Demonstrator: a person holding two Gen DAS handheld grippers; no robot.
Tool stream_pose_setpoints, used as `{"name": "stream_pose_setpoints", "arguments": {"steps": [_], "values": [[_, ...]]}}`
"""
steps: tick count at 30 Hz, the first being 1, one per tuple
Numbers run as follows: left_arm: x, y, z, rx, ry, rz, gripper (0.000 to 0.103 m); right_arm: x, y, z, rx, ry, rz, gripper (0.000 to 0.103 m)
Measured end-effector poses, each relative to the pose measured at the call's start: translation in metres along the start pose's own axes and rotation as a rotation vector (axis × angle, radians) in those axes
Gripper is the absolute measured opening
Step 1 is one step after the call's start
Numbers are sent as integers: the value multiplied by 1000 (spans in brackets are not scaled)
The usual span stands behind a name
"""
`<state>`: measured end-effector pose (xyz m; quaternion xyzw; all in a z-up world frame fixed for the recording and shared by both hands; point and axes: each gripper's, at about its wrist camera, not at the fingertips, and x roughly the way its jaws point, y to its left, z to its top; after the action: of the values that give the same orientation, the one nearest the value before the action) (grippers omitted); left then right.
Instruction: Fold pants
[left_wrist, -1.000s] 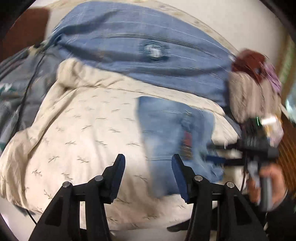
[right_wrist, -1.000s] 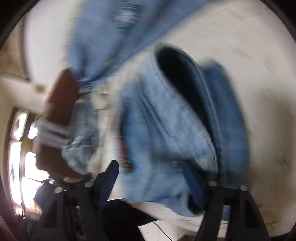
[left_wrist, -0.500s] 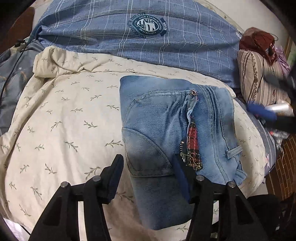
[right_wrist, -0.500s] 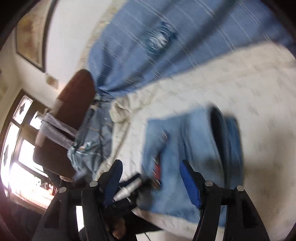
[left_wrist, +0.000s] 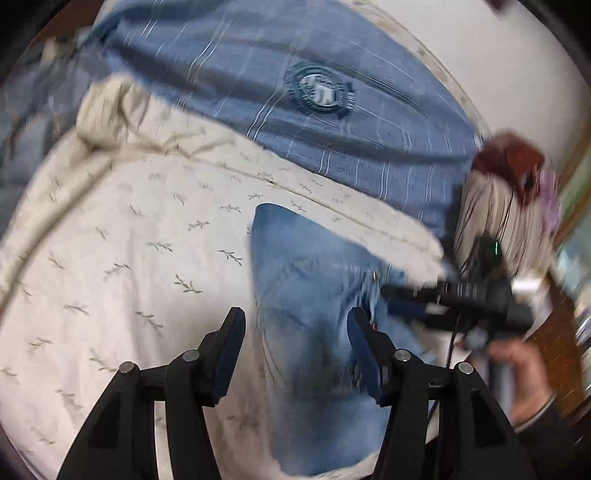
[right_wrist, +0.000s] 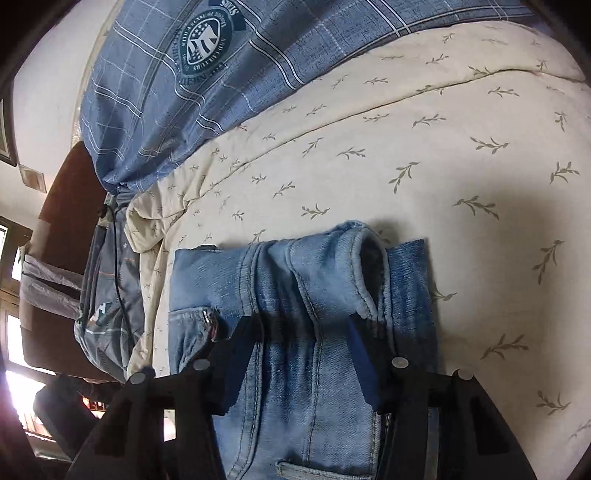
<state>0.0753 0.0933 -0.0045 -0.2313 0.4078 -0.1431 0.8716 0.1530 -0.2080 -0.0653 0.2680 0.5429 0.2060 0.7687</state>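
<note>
Cream bedspread (right_wrist: 424, 155) carrying folded jeans (right_wrist: 314, 314), long axis six-to-twelve. Right claw (right_wrist: 299, 350) nearer, half-open, just narrowed, straddling denim, gripping nothing; left claw (left_wrist: 295, 350) half-open, just widened, empty, jeans at twelve.

A bed carries everything, covered by a cream quilt (right_wrist: 424, 155) printed with small leafy sprigs. Folded blue jeans (right_wrist: 306, 295) lie on the quilt at its near edge. At the far side, a blue checked blanket (right_wrist: 207, 74) with a round badge overlaps the quilt.
</note>
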Motion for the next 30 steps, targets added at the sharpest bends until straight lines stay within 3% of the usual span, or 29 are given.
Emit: {"name": "stream_pose_setpoints", "arguments": {"steps": [4, 9, 11, 12, 13, 15, 18, 20, 24, 27, 30], "values": [[42, 27, 23, -160, 126, -101, 57, -2, -1, -2, -15, -4, 21, 54], [80, 31, 41, -238, 190, -175, 57, 0, -1, -1, -25, 4, 35, 54], [86, 34, 44, -264, 194, -170, 47, -1, -2, -2, -29, 4, 42, 54], [86, 32, 45, -250, 193, -160, 32, -1, -3, -2, -31, 4, 45, 54], [86, 27, 45, -213, 183, -130, 24, -1, -3, -2, -32, 4, 47, 54], [79, 4, 45, -58, 155, -13, 18, -2, -4, -2, -37, 6, 47, 53], [61, -49, 36, 224, 45, 153, 15, -2, -2, -3, -50, 8, 34, 53], [64, -60, 28, 292, 19, 211, 15, -3, -3, -3, -45, 7, 37, 52], [81, -26, 34, 135, 105, 163, 15, -2, -1, -3, -57, 9, 27, 52], [69, -2, 40, -53, 116, 10, 23, -1, 1, -3, -60, 4, 12, 52], [51, 20, 29, -191, 133, -109, 38, -2, -3, -2, -47, 5, 31, 51]]}}
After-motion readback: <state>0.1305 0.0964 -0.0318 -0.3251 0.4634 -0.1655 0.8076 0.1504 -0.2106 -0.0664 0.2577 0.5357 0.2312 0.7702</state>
